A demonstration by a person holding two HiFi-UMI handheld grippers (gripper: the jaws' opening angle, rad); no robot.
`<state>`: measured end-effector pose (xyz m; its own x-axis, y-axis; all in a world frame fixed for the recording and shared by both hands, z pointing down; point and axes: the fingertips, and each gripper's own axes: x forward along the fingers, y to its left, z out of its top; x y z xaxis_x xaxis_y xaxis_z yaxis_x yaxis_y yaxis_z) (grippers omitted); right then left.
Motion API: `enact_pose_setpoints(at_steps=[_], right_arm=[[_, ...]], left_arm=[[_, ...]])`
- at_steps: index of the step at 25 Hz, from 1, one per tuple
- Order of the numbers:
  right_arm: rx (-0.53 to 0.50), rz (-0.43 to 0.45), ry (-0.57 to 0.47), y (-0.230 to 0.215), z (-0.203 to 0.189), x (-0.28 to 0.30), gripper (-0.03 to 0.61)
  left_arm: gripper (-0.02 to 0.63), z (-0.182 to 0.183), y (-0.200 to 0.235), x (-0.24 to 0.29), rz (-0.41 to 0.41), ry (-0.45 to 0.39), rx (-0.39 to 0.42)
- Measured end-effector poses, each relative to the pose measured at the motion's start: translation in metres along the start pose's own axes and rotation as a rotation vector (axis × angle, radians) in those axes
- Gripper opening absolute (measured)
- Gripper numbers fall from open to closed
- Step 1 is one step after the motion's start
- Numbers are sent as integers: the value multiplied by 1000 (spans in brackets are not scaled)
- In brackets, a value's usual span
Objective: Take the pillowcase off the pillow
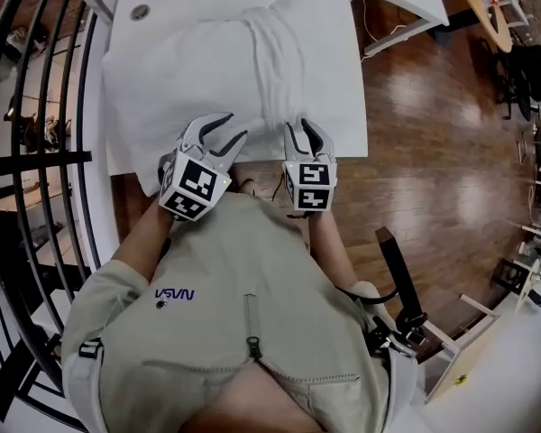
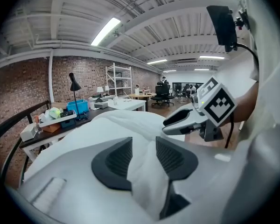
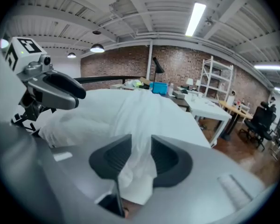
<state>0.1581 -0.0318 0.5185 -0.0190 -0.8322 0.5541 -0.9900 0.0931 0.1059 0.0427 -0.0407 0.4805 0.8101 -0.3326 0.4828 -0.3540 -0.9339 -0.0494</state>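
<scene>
Head view looks down on a white tabletop (image 1: 162,7) with a white pillow (image 1: 180,79) lying across it, at 12 o'clock from the person's two hands. The pillowcase (image 1: 284,70) is gathered into long folds that run from 12 o'clock down to 6 o'clock, toward the near edge of the tabletop. Pillow and case are the same white, so it cannot be told how much of the pillow is still covered.

The left tool (image 1: 240,124) sits at the near edge, at 9 o'clock of the right tool (image 1: 299,123), and the two are close together. Left gripper view shows that tool's jaws about half apart, with a flap of the pillowcase lying loosely in the gap and draping over one jaw. Right gripper view shows the right tool's jaws about as far apart, with a thicker bunch of the pillowcase between them. That bunch touches both pads (image 3: 165,157) and flares out below them, so the right tool has hold of it.

Wooden floor (image 1: 433,152) lies at 3 o'clock of the tabletop and a black railing (image 1: 36,106) at 9 o'clock.
</scene>
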Motion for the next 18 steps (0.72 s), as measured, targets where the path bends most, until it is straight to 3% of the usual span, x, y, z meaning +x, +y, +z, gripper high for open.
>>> enact_pose_setpoints(at_steps=[4, 8, 9, 11, 13, 18], right_arm=[[13, 125, 53, 22, -35, 2, 190], [-68, 191, 129, 34, -62, 22, 201], [-102, 176, 136, 32, -64, 29, 186], [-161, 135, 138, 29, -65, 38, 97], [-194, 99, 122, 25, -61, 40, 38], [-252, -59, 26, -11, -27, 30, 21]], left_arm=[[240, -32, -17, 24, 33, 118, 44], [269, -65, -14, 55, 120, 247, 148], [242, -69, -11, 60, 148, 271, 199], [136, -73, -6, 62, 189, 302, 276], [74, -65, 1, 53, 212, 296, 284], [40, -18, 39, 20, 292, 199, 244]])
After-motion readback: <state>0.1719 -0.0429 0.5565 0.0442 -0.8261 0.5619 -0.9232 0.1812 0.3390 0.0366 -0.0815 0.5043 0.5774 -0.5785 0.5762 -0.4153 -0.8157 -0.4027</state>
